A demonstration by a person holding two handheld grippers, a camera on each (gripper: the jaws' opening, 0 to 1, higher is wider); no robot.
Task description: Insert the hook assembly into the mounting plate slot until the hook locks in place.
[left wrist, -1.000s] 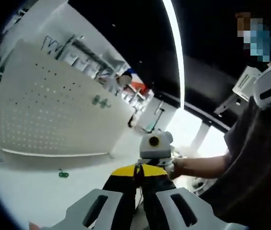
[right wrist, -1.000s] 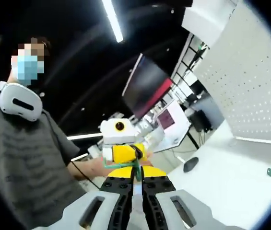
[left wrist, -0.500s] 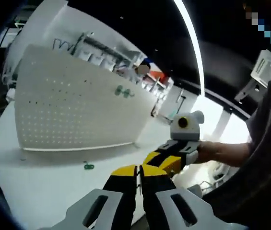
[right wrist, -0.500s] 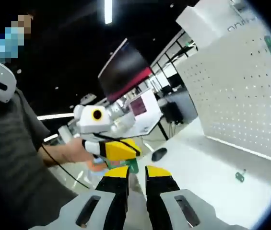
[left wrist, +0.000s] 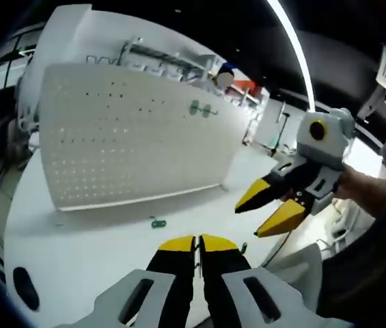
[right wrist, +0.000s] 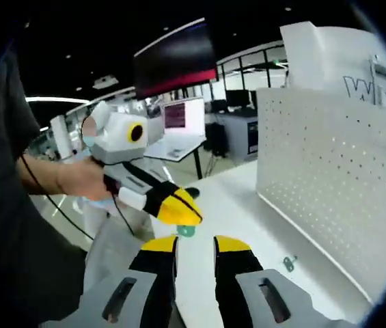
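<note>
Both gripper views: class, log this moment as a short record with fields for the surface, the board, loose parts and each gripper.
surface: white table
board: white pegboard, upright on the table
on board: two green hooks near its top
loose part: green hook lying on the table before the board
left gripper: jaws shut, a small green piece at the tips
right gripper: jaws open, empty

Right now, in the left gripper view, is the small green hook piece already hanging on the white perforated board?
No, the small green hook piece lies on the white table in front of the white perforated board.
</note>
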